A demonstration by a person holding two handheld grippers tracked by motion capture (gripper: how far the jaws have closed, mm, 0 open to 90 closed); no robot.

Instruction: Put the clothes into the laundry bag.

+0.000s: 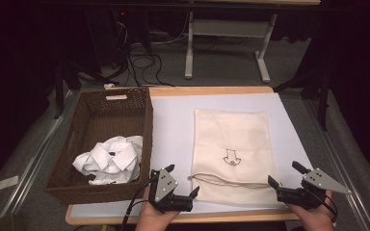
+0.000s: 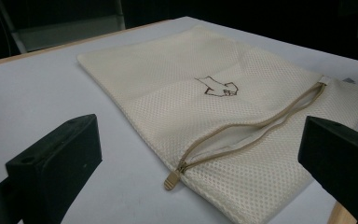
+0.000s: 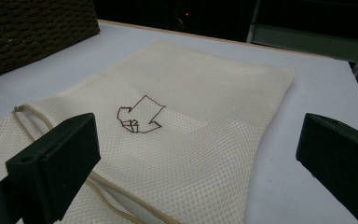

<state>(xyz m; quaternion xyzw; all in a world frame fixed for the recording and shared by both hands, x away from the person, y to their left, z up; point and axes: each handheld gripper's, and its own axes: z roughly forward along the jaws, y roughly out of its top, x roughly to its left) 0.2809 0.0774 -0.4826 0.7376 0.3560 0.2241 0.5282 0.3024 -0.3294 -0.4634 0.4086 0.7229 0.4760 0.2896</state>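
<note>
Mesh laundry bag flat on your table, zipper part-open, your left gripper and right gripper both gaping wide, empty, flanking its near edge.

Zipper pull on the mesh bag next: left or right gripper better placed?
Left, probably. The zipper pull lies at the mesh bag edge nearest the left gripper, right between its open jaws in the left gripper view. The right gripper, also open, sits at the zipper's far end.

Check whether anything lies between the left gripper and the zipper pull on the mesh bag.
Nothing visible does. Bare table lies between the open left gripper and the zipper pull at the mesh bag's near corner.
</note>
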